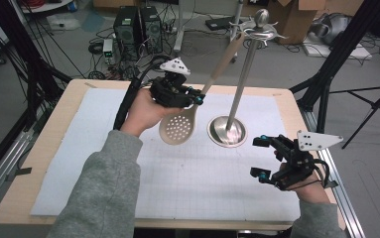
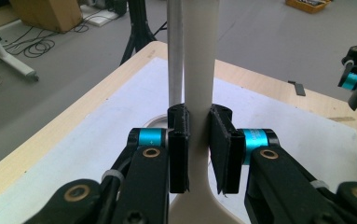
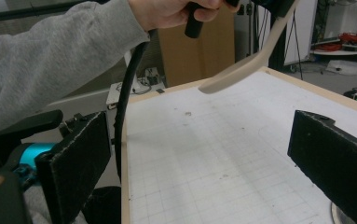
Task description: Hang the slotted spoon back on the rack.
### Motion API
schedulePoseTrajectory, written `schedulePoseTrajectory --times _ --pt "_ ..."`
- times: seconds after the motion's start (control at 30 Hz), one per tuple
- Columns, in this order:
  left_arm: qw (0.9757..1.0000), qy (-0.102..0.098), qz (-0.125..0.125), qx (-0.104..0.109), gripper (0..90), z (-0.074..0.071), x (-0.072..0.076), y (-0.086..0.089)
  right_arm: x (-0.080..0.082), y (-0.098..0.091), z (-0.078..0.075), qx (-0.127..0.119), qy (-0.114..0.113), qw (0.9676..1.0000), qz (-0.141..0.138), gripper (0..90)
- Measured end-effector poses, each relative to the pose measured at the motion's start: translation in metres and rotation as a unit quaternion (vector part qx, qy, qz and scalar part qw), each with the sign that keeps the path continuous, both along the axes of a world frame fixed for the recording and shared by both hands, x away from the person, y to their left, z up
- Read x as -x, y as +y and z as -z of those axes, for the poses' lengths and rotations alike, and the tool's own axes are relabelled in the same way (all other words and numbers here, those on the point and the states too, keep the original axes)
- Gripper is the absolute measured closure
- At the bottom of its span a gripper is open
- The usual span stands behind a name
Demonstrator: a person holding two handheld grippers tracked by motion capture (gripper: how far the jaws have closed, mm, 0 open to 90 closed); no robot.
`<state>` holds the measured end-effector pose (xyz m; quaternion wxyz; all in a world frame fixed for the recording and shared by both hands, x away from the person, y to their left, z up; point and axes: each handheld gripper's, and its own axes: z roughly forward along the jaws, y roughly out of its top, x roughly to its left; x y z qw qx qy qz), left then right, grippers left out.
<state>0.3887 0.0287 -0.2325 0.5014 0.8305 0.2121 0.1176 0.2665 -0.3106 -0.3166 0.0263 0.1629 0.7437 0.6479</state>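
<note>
While left claw (image 1: 196, 97) pinches slotted spoon (image 1: 178, 128) by handle, bowl hanging above worktop (image 1: 68, 129), handle top at hook of stand (image 1: 227, 131): keep grip firm, lift straight, clear hook slowly. Right claw (image 1: 262, 157) spread, idle beside stand base.

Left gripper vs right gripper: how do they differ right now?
The left gripper is shut on the slotted spoon by its handle; the right gripper is open with nothing between its jaws. The left gripper is raised above the mat beside the metal stand; the right gripper sits low near the table's right edge. Both have black jaws with teal joints and a grey plate on top.
</note>
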Motion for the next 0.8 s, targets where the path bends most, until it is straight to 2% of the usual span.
schedulePoseTrajectory --times 0.23,0.33,0.37,0.67,0.8 --pt "1.0 -0.002 -0.006 -0.006 77.7 0.005 -0.004 -0.008 0.0 -0.002 0.0 0.001 0.003 1.0 0.001 4.9" --pt "0.9999 -0.002 -0.01 -0.001 77.7 0.007 -0.004 -0.013 0.0 -0.001 0.0 0.0 0.002 1.0 0.001 4.9" --pt "0.9999 -0.003 -0.008 -0.007 77.7 0.007 -0.004 -0.013 0.0 -0.001 0.0 0.0 0.002 1.0 0.002 4.9" --pt "0.9999 -0.002 -0.011 -0.001 77.6 0.012 -0.007 -0.021 -0.001 -0.002 0.001 0.001 0.005 1.0 0.001 4.9" --pt "0.9998 -0.003 -0.016 -0.007 77.6 0.014 -0.009 -0.028 -0.002 -0.001 0.003 0.001 0.003 1.0 0.001 4.9"
